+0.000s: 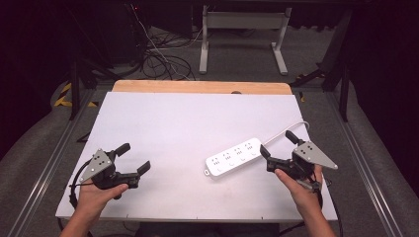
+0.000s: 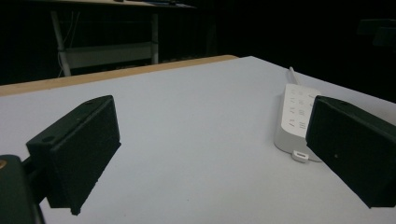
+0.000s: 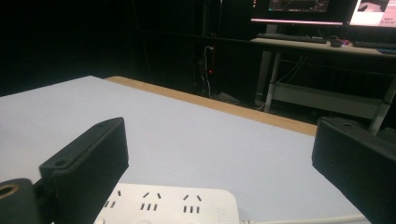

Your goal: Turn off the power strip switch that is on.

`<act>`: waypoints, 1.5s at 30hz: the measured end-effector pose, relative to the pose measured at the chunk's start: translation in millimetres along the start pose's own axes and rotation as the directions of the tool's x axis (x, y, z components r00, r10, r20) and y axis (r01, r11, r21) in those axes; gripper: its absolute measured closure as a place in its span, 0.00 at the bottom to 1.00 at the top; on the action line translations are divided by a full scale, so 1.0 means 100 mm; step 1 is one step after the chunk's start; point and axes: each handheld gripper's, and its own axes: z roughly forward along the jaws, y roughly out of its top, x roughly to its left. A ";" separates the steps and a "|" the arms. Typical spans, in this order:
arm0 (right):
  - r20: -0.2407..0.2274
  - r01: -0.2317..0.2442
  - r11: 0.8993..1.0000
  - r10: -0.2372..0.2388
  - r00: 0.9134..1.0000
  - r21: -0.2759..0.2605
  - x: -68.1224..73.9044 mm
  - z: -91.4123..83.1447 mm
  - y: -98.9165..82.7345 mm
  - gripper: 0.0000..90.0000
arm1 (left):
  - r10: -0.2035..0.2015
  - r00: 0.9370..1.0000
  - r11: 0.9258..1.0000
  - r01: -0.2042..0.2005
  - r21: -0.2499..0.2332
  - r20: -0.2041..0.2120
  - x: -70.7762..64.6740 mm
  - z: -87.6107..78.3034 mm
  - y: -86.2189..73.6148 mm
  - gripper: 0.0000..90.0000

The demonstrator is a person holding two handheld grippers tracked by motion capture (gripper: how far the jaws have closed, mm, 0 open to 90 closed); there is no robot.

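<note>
My right tongs (image 1: 279, 143), jaws spread wide, straddle the cord end of a white power strip (image 1: 234, 157) lying right of centre on the white table (image 1: 168, 123), apparently lined up for a grab. My left tongs (image 1: 135, 156), equally open, wait empty at lower left, well apart.

One white power strip (image 1: 234, 157); one table (image 1: 173, 123); two grippers, left gripper (image 1: 134, 159), right gripper (image 1: 277, 143).

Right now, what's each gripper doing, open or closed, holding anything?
Left gripper: open, holding nothing.
Right gripper: open, holding nothing, beside the power strip.
</note>
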 end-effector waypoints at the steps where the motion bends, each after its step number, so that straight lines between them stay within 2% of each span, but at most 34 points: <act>1: -0.001 0.004 1.000 -0.004 1.000 0.003 0.00 0.00 0.00 0.05 | -0.001 1.000 1.000 0.001 -0.001 0.001 0.01 0.00 0.00 0.04; 8: -0.015 0.019 1.000 -0.019 1.000 0.009 0.02 -0.01 -0.02 0.05 | 0.004 1.000 1.000 -0.004 0.001 -0.003 0.01 0.03 0.01 0.03; 12: -0.015 0.010 1.000 -0.010 1.000 0.003 0.01 0.00 -0.01 0.05 | -0.006 1.000 1.000 0.006 -0.008 -0.014 0.02 -0.01 0.01 0.02; 18: -0.020 0.022 1.000 -0.022 1.000 0.006 0.03 0.02 -0.02 0.05 | -0.022 1.000 1.000 0.022 -0.016 -0.017 0.03 -0.02 0.02 0.01; 28: -0.027 0.023 1.000 -0.022 0.999 0.014 0.03 0.03 -0.03 0.05 | -0.013 1.000 1.000 0.013 -0.010 -0.016 0.03 -0.02 0.01 0.01; 35: -0.041 0.036 0.999 -0.035 0.999 0.019 0.08 0.08 -0.02 0.06 | -0.016 0.999 1.000 0.015 -0.020 -0.037 0.03 -0.10 0.00 0.01; 45: -0.044 0.035 0.999 -0.034 0.998 0.024 0.08 0.09 -0.02 0.06 | -0.017 0.999 1.000 0.016 -0.016 -0.034 0.03 -0.08 0.00 0.01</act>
